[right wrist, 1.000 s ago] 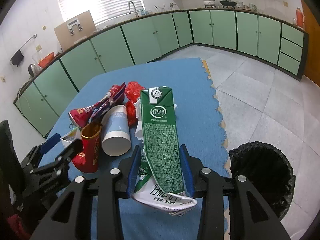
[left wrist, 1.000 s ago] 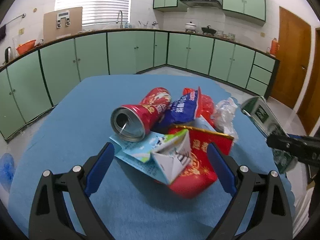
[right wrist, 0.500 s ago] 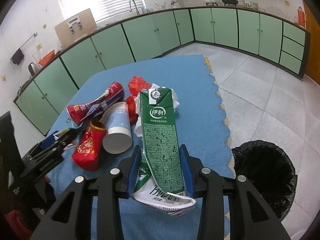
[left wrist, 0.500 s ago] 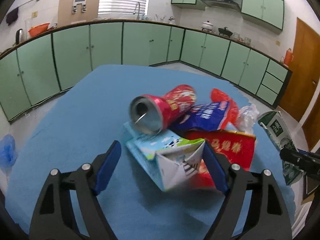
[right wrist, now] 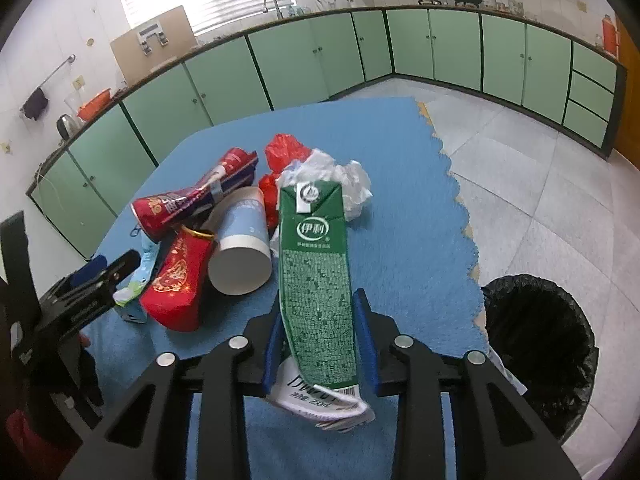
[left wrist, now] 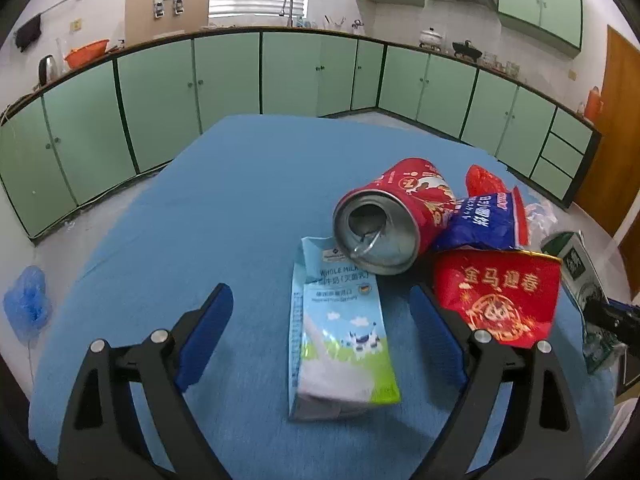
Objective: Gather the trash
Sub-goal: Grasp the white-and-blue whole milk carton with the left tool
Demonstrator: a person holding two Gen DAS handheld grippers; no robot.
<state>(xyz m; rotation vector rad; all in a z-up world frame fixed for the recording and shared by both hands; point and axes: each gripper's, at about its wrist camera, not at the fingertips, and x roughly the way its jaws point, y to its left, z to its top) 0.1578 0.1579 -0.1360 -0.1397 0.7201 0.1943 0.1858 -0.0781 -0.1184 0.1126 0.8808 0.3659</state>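
My left tongs [left wrist: 320,344] are opening around the flat pale-blue milk carton [left wrist: 340,332], its long axis running straight away from me, while my right tongs [right wrist: 320,350] are closing on the tall green carton [right wrist: 316,276].

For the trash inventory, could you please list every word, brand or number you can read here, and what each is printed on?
"WHOLE MILK": light blue milk carton.
"金马迎春": red paper bag.
"伊利": green milk carton.
"250mL", partly bent: the green carton's white bottom flap.
Too blurred to read: the red can, the blue snack wrapper, the green carton's fine print, the barcode digits.
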